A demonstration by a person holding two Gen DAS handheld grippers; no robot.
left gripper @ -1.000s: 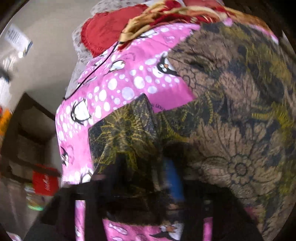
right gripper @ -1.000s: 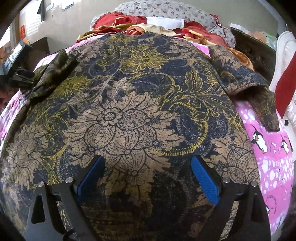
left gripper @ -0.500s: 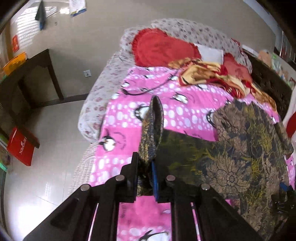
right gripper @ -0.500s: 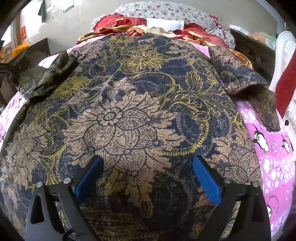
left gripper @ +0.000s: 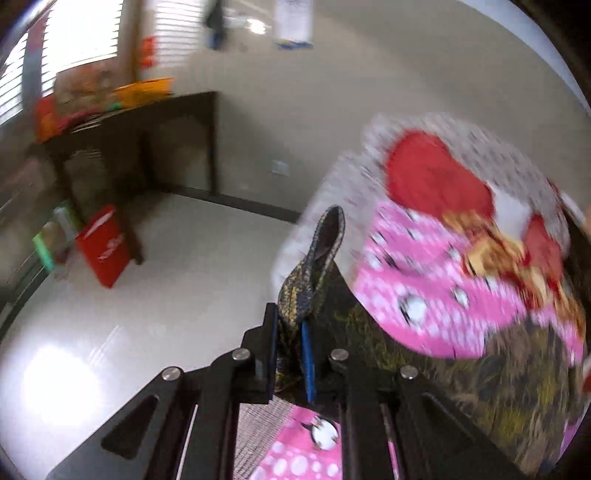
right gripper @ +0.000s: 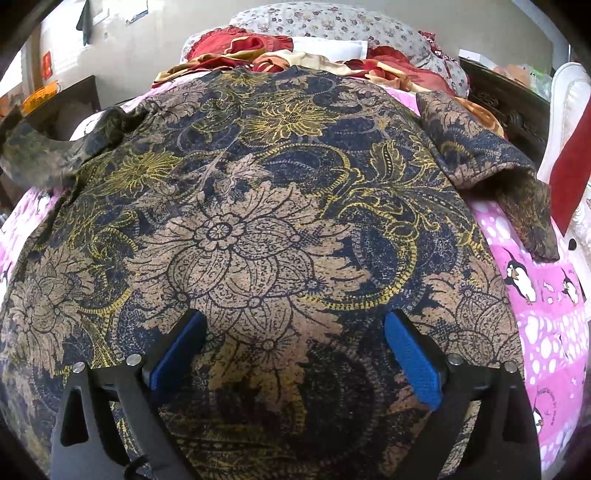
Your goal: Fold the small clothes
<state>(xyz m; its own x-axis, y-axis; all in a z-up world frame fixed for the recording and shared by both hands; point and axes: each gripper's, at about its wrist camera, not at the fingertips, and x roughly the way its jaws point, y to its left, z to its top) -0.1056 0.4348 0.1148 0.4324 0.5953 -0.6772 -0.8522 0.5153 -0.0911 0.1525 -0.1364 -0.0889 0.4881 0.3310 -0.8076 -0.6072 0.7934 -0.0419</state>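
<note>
A dark batik shirt (right gripper: pixel 266 229) with tan and yellow flowers lies spread on the pink penguin bedsheet (right gripper: pixel 546 317). My right gripper (right gripper: pixel 291 354) is open, its blue pads low over the shirt's near part. My left gripper (left gripper: pixel 290 354) is shut on the shirt's left sleeve (left gripper: pixel 317 258) and holds it lifted off the bed; the sleeve end sticks up past the fingers. In the right wrist view the lifted sleeve (right gripper: pixel 40 158) shows at far left. The right sleeve (right gripper: pixel 495 177) lies flat on the sheet.
Red and gold cloths (right gripper: pixel 258 55) and flowered pillows (right gripper: pixel 332 22) are piled at the head of the bed. A dark desk (left gripper: pixel 147 140) and a red bag (left gripper: pixel 105 247) stand on the white floor (left gripper: pixel 184 288) left of the bed. A dark headboard (right gripper: pixel 509 107) is at right.
My left gripper has lifted the sleeve higher and swung out to the left, so the floor and desk now fill its view. The right gripper has stayed put, open over the shirt.
</note>
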